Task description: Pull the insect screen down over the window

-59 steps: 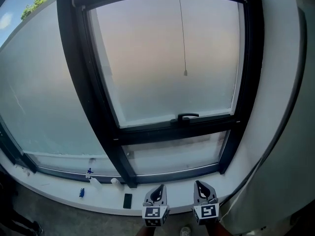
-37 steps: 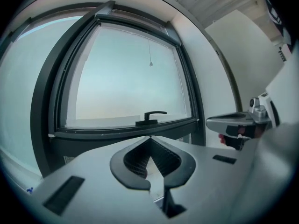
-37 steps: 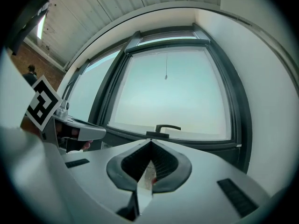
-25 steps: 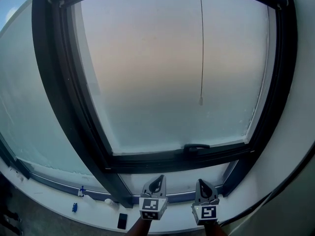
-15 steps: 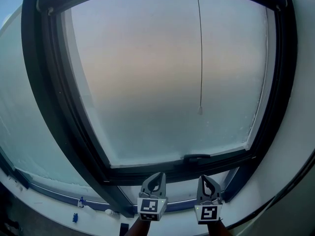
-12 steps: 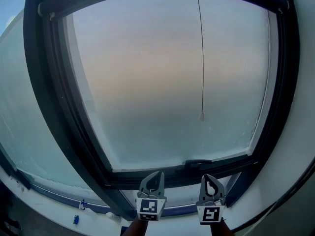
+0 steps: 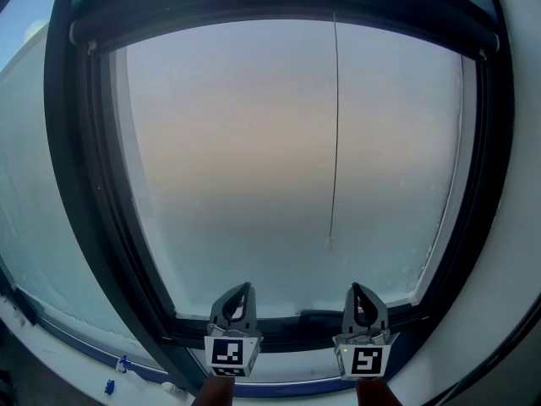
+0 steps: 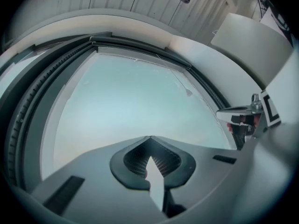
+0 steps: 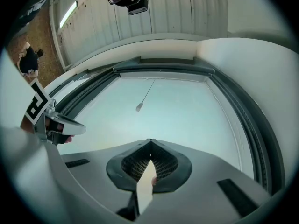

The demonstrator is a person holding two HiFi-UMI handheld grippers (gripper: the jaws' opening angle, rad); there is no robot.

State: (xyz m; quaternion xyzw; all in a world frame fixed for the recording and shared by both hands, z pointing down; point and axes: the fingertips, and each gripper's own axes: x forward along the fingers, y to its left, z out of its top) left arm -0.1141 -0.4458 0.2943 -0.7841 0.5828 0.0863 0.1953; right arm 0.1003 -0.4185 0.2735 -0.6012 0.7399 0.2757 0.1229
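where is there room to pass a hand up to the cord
Free: the broad pane left of the cord, and a narrower strip between cord and right frame. Crowded: the bottom edge, where left gripper, right gripper and window handle bunch; small items dot the sill at lower left.

Pull cord hangs before window, above right gripper; left gripper beside.

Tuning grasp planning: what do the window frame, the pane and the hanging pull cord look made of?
Window frame: dark, smooth, semi-matte, probably painted metal or plastic.
Pane: frosted-looking glass, only diffuse light comes through.
Pull cord: thin dark string, likely fibre, with a small pale end bead, maybe plastic.
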